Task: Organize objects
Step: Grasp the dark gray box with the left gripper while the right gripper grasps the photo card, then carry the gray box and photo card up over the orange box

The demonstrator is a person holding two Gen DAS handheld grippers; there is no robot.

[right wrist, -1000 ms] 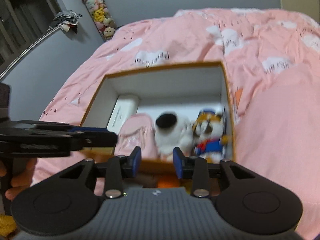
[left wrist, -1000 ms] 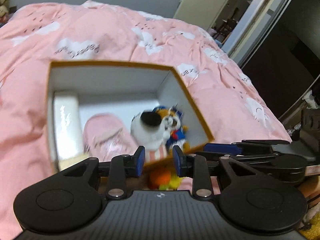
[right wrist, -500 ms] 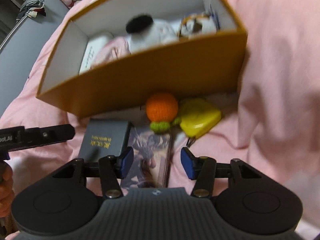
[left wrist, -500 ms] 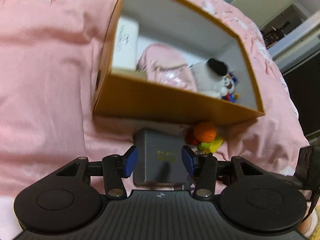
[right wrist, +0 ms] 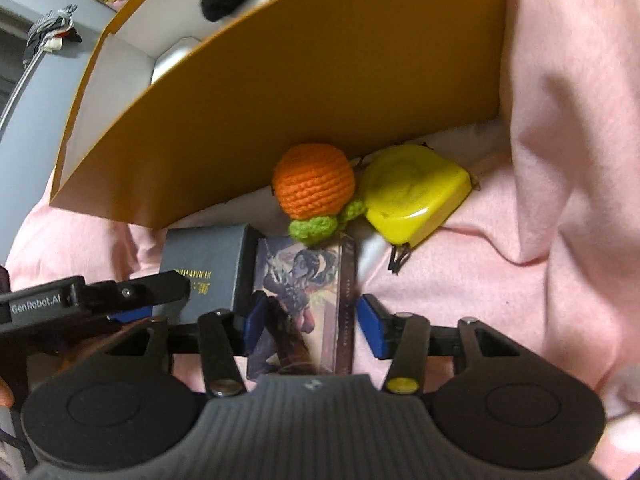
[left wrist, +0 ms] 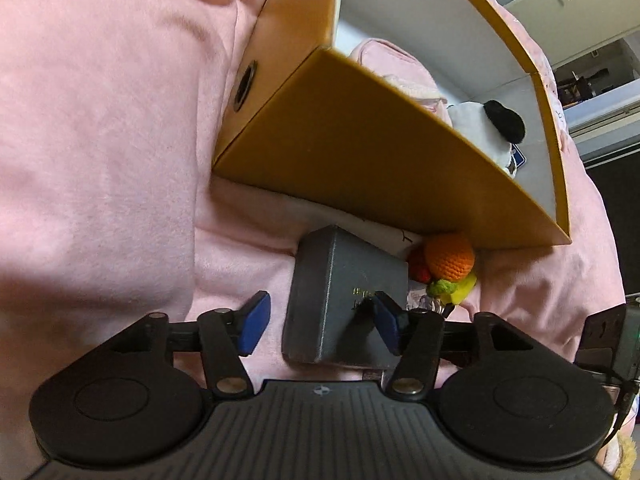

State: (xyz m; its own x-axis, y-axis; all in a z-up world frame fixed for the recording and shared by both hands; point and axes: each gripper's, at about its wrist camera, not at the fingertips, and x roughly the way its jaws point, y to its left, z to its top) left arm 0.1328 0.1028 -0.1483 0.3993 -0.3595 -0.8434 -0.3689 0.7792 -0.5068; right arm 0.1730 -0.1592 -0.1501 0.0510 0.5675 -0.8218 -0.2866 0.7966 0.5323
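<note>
Left wrist view: the left hand-held gripper (left wrist: 318, 322) angles steeply down, jaws opening astride the grey box (left wrist: 340, 300) on the bed (left wrist: 100, 140), pads not pressing it.

Right wrist view: the right hand-held gripper (right wrist: 314, 326) tilts down, spread around the card pack (right wrist: 304, 300), near the orange storage box (right wrist: 300, 100).

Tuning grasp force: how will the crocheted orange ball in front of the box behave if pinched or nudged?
The crocheted orange ball looks knitted and stuffed, so it probably squashes under the pads and weighs little. Being round, it may roll on the pink bedding, though the green leaf tuft and the yellow case touching it should hinder that. Yarn should grip well.
</note>
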